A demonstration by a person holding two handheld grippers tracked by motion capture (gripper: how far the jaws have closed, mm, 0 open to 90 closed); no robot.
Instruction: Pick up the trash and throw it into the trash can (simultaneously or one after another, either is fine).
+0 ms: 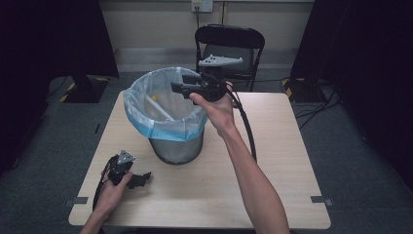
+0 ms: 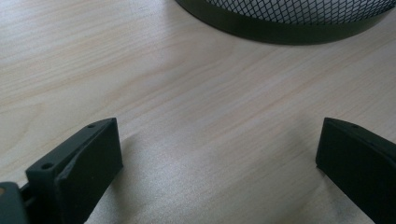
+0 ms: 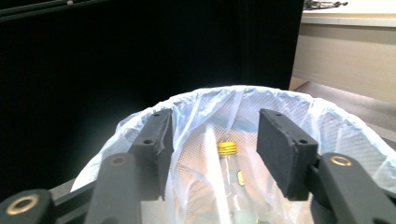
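A wire-mesh waste bin [image 1: 176, 146] lined with a pale blue plastic bag stands on the wooden table [image 1: 277, 161]. Inside it leans a clear bottle [image 1: 159, 108] with a gold cap [image 3: 228, 148]. My right gripper [image 1: 178, 82] hovers over the bin's far rim and points into the opening. Its jaws [image 3: 212, 135] stand open with nothing between them, and the bottle lies below, beyond them. My left gripper [image 1: 139, 178] rests low on the table's near left corner. It is open and empty [image 2: 219, 149], and it faces the bin's base [image 2: 280, 28].
A black folding chair [image 1: 229, 44] stands behind the table's far edge. Dark curtains hang on both sides, and cables lie on the floor at the right [image 1: 316, 105]. The right gripper's cable [image 1: 246, 126] trails along the forearm over the table.
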